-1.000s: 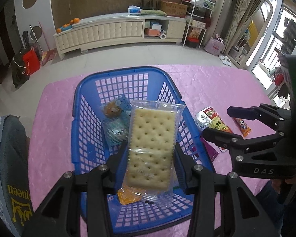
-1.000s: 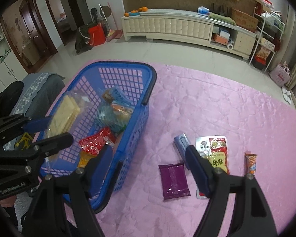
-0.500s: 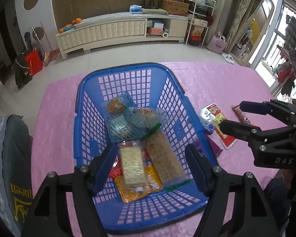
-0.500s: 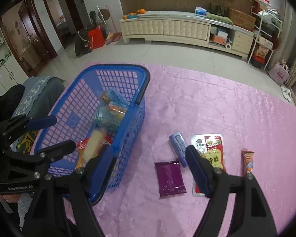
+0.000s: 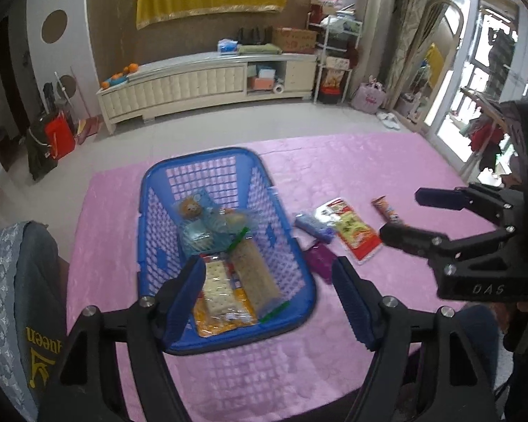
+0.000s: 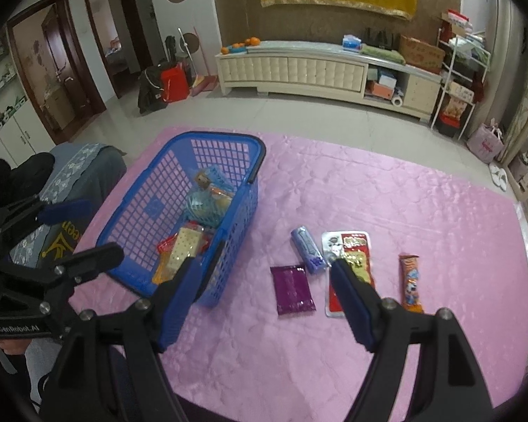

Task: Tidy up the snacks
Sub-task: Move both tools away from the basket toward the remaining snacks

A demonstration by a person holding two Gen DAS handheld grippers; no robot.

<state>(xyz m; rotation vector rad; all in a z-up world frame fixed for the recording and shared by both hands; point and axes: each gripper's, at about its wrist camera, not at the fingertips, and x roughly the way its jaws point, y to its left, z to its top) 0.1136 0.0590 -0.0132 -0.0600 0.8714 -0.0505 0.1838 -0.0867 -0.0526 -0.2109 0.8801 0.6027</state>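
Observation:
A blue plastic basket (image 5: pixel 148 232) (image 6: pixel 140 197) stands on the pink table and holds several snacks, with a cracker pack (image 5: pixel 216 288) (image 6: pixel 184 246) lying near its front. My left gripper (image 5: pixel 267 281) (image 6: pixel 79 228) is open and empty above the basket's near end. My right gripper (image 6: pixel 264 283) (image 5: pixel 408 216) is open and empty above the table, right of the basket. On the cloth lie a purple packet (image 6: pixel 292 288) (image 5: pixel 318 258), a blue packet (image 6: pixel 308 249) (image 5: pixel 313 227), a red-and-white packet (image 6: pixel 350 267) (image 5: pixel 352 230) and an orange stick snack (image 6: pixel 411 283) (image 5: pixel 385 207).
A pink cloth (image 6: pixel 387 211) covers the table. A grey-blue cushion (image 5: pixel 14 295) with yellow lettering lies at the table's left. A long cream cabinet (image 5: pixel 207 84) stands against the far wall across the tiled floor.
My left gripper opened and let the cracker pack fall into the basket, then drew back and up. My right gripper also rose a little.

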